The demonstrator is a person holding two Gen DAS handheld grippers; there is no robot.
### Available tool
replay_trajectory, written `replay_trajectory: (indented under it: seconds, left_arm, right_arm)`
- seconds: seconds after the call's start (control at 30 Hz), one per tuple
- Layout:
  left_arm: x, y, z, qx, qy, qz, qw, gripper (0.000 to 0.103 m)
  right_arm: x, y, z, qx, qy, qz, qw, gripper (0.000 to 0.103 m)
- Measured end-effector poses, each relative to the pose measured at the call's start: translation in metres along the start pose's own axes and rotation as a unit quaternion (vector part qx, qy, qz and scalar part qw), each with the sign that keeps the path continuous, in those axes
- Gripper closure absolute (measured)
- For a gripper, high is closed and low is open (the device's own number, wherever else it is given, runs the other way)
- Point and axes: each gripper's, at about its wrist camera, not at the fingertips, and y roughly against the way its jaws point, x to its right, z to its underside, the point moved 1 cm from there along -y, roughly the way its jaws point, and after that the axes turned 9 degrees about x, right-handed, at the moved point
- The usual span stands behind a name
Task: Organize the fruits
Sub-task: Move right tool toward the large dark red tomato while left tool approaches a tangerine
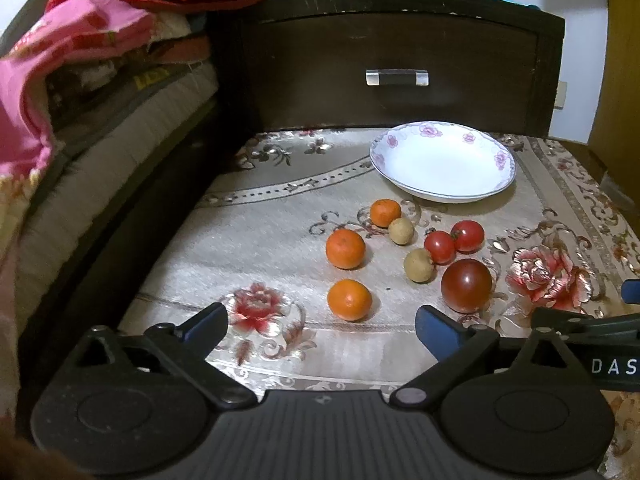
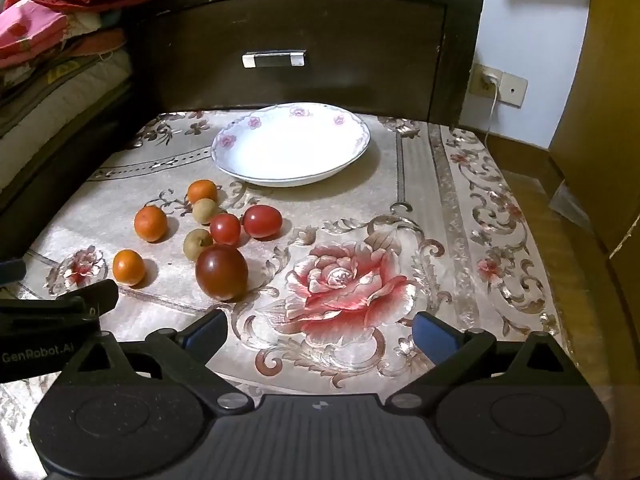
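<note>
Both tongs are held low over the near edge of the bench, each spread wide with nothing between its blue-padded fingers: the left tongs [image 1: 322, 322] are aimed at the cluster of fruit, and the right tongs [image 2: 320, 330] are set over the large red rose woven into the cloth. At far left, folded blankets [image 1: 48, 92] are piled on a bed beside the bench [image 1: 240, 240], which is covered by a cream floral cloth. Three small oranges are laid along the left side of the cluster: the nearest orange [image 1: 349, 300] just ahead of the left tongs, the middle orange [image 1: 345, 249] behind it, and the far orange [image 1: 385, 212] nearest the plate. Touching that far orange, a tan longan [image 1: 401, 231] is seen; a second longan [image 1: 419, 265] lies nearer, just beside the tomatoes. To the right of these, two red cherry tomatoes [image 1: 439, 247] are set side by side, touching, and a larger dark tomato [image 1: 466, 285] rests nearest the tongs on that side. Behind the fruit and apart from it, a white plate [image 1: 496, 188] with pink flowers on its rim is placed, with no fruit in it. A dark wooden headboard [image 1: 400, 44] with a metal handle is stood behind the plate.
</note>
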Motion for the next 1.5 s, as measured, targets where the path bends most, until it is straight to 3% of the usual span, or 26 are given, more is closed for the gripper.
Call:
replay_trajectory:
  seconds: [0.1, 0.23, 0.7, 0.93, 1.5]
  left_arm:
    - [-0.005, 0.002, -0.004, 0.010, 0.003, -0.003, 0.9999, 0.000]
    - [-0.013, -0.011, -0.007, -0.007, 0.011, 0.006, 0.9999, 0.000]
    - [-0.008, -0.040, -0.026, -0.020, -0.022, 0.022, 0.9993, 0.001]
    - [-0.013, -0.048, -0.029, -0.021, -0.049, 0.044, 0.9976, 0.001]
    - [-0.014, -0.072, -0.013, -0.041, -0.087, 0.085, 0.9917, 0.002]
  right_arm:
    - [-0.002, 0.000, -0.005, -0.006, -0.001, -0.006, 1.000, 0.010]
    - [-0.010, 0.000, -0.013, -0.002, 0.008, -0.011, 1.000, 0.010]
    - [-0.017, -0.029, -0.030, -0.015, 0.031, -0.033, 0.999, 0.012]
    - [-0.017, -0.038, -0.036, -0.024, 0.041, -0.065, 0.997, 0.014]
    - [-0.029, -0.065, -0.034, -0.068, 0.108, -0.167, 0.978, 0.047]
